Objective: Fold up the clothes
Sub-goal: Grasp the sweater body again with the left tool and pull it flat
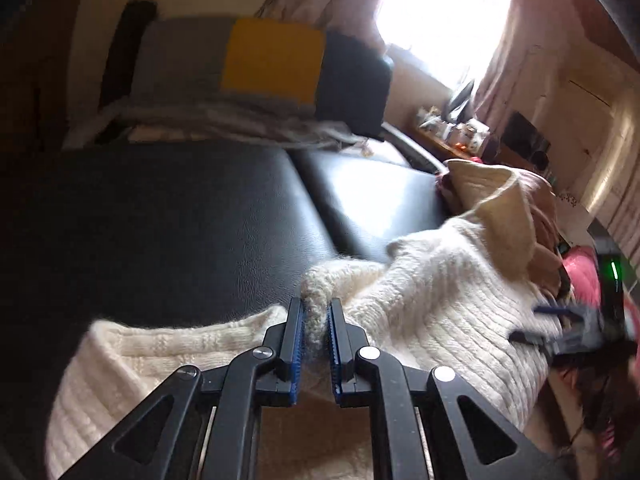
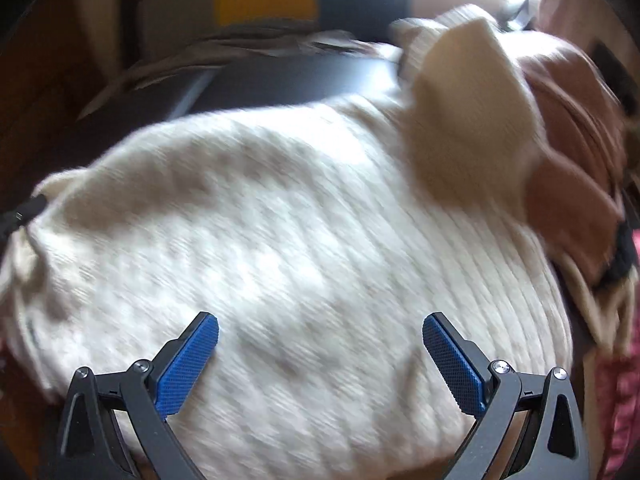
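I see a cream, ribbed, fuzzy knit sweater (image 1: 432, 292) spread rumpled over the black leather seat. One bunched fold of its edge stands up, pinched. From the right wrist view the sweater (image 2: 304, 216) fills most of the picture, its ribs running across, blurred, with a beige flap lying over its far side.

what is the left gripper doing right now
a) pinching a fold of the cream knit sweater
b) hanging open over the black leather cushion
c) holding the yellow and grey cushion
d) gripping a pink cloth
a: in the left wrist view the left gripper has its blue pads pressed onto a raised fold of the cream ribbed knit sweater, while the right gripper stands wide open above the same sweater.
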Motion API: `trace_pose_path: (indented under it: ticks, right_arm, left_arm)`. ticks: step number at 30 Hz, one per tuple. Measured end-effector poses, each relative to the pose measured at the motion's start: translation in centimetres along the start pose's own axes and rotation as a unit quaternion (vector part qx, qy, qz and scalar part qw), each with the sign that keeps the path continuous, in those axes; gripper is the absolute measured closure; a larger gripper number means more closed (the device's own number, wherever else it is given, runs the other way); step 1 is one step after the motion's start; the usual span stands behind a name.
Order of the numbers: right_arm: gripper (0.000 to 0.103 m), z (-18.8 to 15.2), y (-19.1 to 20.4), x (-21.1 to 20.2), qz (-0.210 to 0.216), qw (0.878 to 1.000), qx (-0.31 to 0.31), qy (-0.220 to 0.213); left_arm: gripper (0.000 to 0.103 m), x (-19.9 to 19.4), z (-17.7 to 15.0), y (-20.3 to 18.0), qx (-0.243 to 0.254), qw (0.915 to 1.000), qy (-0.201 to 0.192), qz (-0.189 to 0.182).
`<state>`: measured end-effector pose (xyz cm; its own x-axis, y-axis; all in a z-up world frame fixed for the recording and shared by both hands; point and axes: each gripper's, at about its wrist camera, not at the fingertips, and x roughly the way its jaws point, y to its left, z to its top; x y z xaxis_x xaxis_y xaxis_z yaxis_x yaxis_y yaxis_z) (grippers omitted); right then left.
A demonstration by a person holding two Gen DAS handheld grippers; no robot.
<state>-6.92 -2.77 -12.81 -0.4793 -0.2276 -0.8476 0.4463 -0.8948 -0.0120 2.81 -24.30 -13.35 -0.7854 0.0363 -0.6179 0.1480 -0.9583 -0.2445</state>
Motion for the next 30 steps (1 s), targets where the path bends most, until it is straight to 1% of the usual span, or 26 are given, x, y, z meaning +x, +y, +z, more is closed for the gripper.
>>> trace_pose_path:
  ticks: [1,2,3,4,6,7,8,9,10,11,12,13,17,22,24,25,27,30]
  right_arm:
    - [0.0,0.7,0.6,-0.2,0.012,1.0,-0.014,-0.006]
    - [0.0,1.1,-1.4,-1.1,0.024,0.999,-0.026,-0.012]
    - [0.0,1.9,-2.0,-1.2,0.029,0.999,-0.032,-0.016]
    - [0.0,2.7,-2.1,-1.2,0.032,0.999,-0.037,-0.02]
    - [0.0,5.0,-2.9,0.5,0.023,0.998,-0.049,-0.008]
    - [0.0,5.8,-3.0,1.8,0.008,0.998,-0.054,0.006]
    - [0.0,4.9,-2.7,2.1,-0.006,0.998,-0.057,0.019]
    - [0.0,4.7,-2.8,3.2,-0.015,0.998,-0.056,0.038]
    - [0.0,4.8,-2.9,5.7,-0.016,0.997,-0.053,0.051]
    - [0.0,4.8,-3.3,6.5,-0.006,0.998,-0.039,0.047]
    - [0.0,4.7,-3.8,6.9,0.005,0.999,-0.023,0.039]
    - [0.0,4.7,-4.2,7.2,0.016,0.999,-0.006,0.031]
    - [0.0,5.0,-4.2,7.8,0.011,1.0,-0.002,-0.002]
    - [0.0,6.6,-3.7,8.9,0.0,1.0,0.016,-0.02]
    - [0.0,7.4,-3.4,9.4,0.001,1.0,0.017,-0.023]
    - [0.0,8.0,-3.0,9.9,0.002,1.0,0.02,-0.023]
    - [0.0,9.5,-2.3,11.0,0.004,0.999,0.028,-0.024]
    - [0.0,10.8,-1.4,12.2,0.007,0.999,0.042,-0.027]
  left_arm:
    - [0.092,-0.2,-0.2,-0.5,0.011,0.9999,-0.001,0.004]
    - [0.091,-0.3,-0.7,-0.8,0.018,0.9998,0.005,0.003]
    - [0.09,-0.3,-1.2,-1.2,0.024,0.9996,0.012,0.003]
    - [0.09,0.1,-1.8,-1.1,0.02,0.9995,0.024,0.006]
    - [0.089,1.0,-2.9,-0.9,0.011,0.9986,0.05,0.013]
    - [0.087,1.4,-3.5,-0.8,0.005,0.998,0.06,0.016]
    - [0.085,1.3,-3.7,-0.5,-0.006,0.9984,0.055,0.013]
    - [0.084,1.3,-3.9,-0.2,-0.017,0.9985,0.05,0.01]
    - [0.084,1.5,-3.9,0.1,-0.022,0.9984,0.051,0.009]
    - [0.081,1.7,-3.8,0.3,-0.027,0.9983,0.051,0.009]
    - [0.081,1.9,-3.7,0.5,-0.029,0.9983,0.049,0.012]
    - [0.081,2.3,-3.4,0.6,-0.028,0.9983,0.049,0.017]
    - [0.08,4.4,-1.4,1.2,-0.011,0.997,0.05,0.057]
    - [0.078,6.7,0.6,4.1,-0.038,0.9944,0.048,0.086]
    - [0.078,7.7,1.7,5.4,-0.043,0.9928,0.057,0.096]
    - [0.078,8.3,2.3,6.0,-0.045,0.9919,0.061,0.102]
    - [0.078,9.5,3.4,7.2,-0.041,0.9879,0.068,0.134]
    - [0.078,10.6,5.2,9.9,-0.063,0.9825,0.069,0.161]
